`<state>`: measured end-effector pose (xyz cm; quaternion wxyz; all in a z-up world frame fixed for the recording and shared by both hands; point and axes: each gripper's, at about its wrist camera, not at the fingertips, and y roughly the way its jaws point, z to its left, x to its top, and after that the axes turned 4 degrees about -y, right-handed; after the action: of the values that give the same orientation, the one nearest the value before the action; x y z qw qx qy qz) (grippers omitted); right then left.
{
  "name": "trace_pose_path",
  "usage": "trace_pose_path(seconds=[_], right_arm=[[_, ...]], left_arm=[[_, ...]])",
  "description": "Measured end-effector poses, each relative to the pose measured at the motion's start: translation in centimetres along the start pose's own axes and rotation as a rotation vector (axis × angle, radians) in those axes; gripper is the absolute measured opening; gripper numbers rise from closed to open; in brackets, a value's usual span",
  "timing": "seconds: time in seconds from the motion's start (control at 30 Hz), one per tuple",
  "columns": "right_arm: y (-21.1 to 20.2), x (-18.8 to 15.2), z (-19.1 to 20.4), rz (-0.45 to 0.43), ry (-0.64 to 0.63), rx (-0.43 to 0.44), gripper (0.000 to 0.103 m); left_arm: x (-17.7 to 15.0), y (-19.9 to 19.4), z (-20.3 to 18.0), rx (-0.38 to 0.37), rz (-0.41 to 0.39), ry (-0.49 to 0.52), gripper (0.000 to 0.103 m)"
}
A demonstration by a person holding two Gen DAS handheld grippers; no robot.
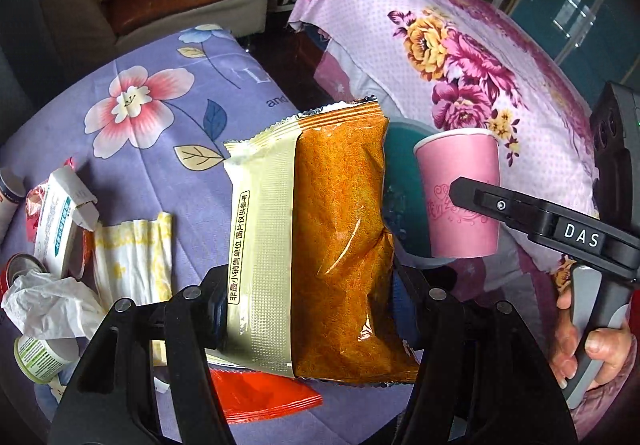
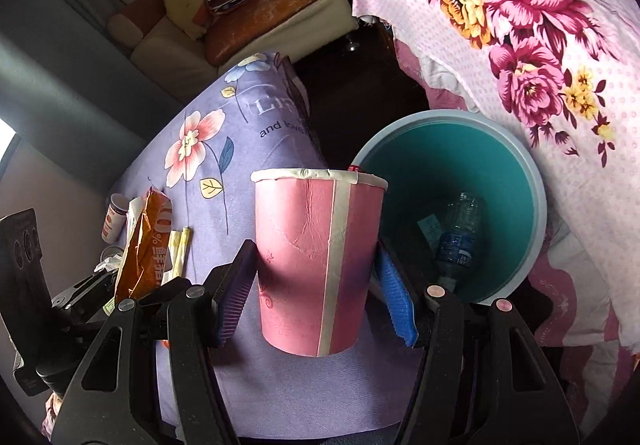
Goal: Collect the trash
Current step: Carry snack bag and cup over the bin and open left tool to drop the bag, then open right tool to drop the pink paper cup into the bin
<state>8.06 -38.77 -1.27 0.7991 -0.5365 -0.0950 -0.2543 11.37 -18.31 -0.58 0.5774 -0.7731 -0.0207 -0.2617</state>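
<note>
**Both hand-held grippers loaded beside the trash bin**

The left hand-held gripper [image 1: 308,305] is clamped on an orange-and-cream snack packet [image 1: 316,245], held upright between its fingers above the purple floral cloth [image 1: 160,117] that covers the worktop. The right hand-held gripper [image 2: 316,297] is clamped on a pink paper cup [image 2: 316,265], its blue ribbed pads [image 2: 394,297] pressing the cup's two sides; the cup stands upright with its rim uppermost. In the left wrist view the same cup [image 1: 460,197] hangs just in front of the teal trash bin [image 1: 404,173]. In the right wrist view the bin [image 2: 452,173] lies just beyond and right of the cup, beside a pink floral bedcover [image 2: 540,45], and contains a clear plastic bottle [image 2: 456,241]. Remaining litter lies on the cloth to the left: a crumpled tissue [image 1: 48,305], a small white carton [image 1: 64,221], a folded white-and-yellow wrapper [image 1: 132,253], a red packet [image 1: 264,393] and a small white jar [image 1: 40,361].
</note>
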Motion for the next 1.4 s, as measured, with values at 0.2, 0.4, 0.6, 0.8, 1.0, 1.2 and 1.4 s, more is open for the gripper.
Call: trace_pose_path(seconds=[0.2, 0.4, 0.6, 0.8, 1.0, 1.2, 1.4], right_arm=[[-1.2, 0.3, -4.6, -0.042, 0.078, -0.032, 0.058], [-1.6, 0.1, -8.5, -0.051, 0.149, -0.055, 0.058], [-1.2, 0.2, -10.0, -0.034, 0.161, -0.077, 0.058], [-0.7, 0.5, -10.7, -0.021, 0.176, -0.087, 0.058], [-0.2, 0.7, -10.7, -0.012, 0.177, -0.092, 0.058], [0.2, 1.0, -10.7, -0.003, 0.178, -0.1, 0.058], [0.9, 1.0, -10.5, 0.013, 0.176, -0.103, 0.058]], left_arm=[[1.0, 3.0, -4.5, -0.018, 0.044, 0.076, 0.063], [1.9, 5.6, -7.4, -0.018, 0.082, 0.137, 0.063], [2.6, 7.9, -8.7, -0.03, 0.114, 0.144, 0.063], [3.0, 9.1, -9.1, -0.042, 0.128, 0.142, 0.066], [3.3, 9.5, -8.8, -0.056, 0.131, 0.13, 0.071], [3.6, 9.0, -8.3, -0.053, 0.102, 0.109, 0.092], [3.5, 8.7, -7.4, -0.071, 0.108, 0.076, 0.093]])
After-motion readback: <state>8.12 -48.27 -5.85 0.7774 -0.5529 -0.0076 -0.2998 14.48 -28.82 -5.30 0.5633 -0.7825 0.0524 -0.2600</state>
